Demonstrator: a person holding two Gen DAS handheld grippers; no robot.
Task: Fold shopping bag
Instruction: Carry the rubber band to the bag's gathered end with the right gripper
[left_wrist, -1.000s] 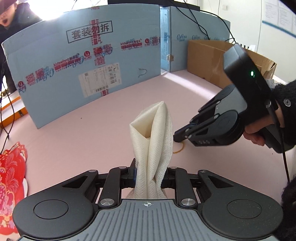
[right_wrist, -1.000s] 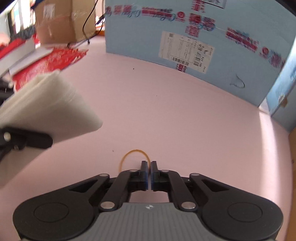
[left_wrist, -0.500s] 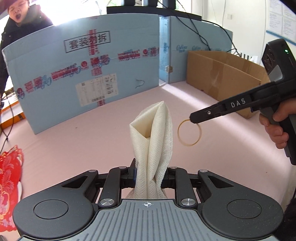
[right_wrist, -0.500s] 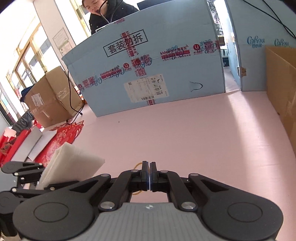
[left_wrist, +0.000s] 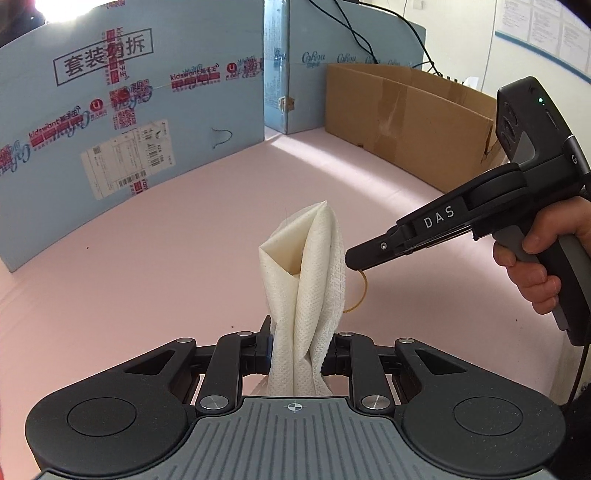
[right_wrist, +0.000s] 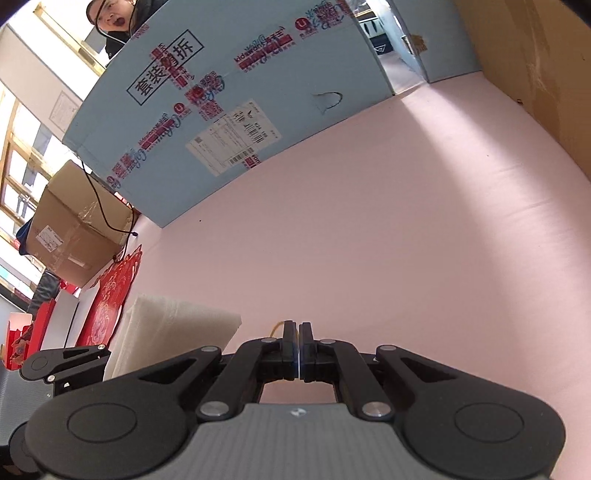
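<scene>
The left tool (left_wrist: 295, 347) was closed on the shopping bag (left_wrist: 306, 280), which stood up from its jaws as a rolled, folded bundle above the pink bench (left_wrist: 166, 258). The right tool (left_wrist: 349, 258) was closed too, pinching a yellow rubber band (left_wrist: 360, 295) just beside the bundle's right edge. The step in hand seemed to be binding the bundle. To do it well, the band should be opened wide and passed over the top, while the left grip stayed firm.
</scene>
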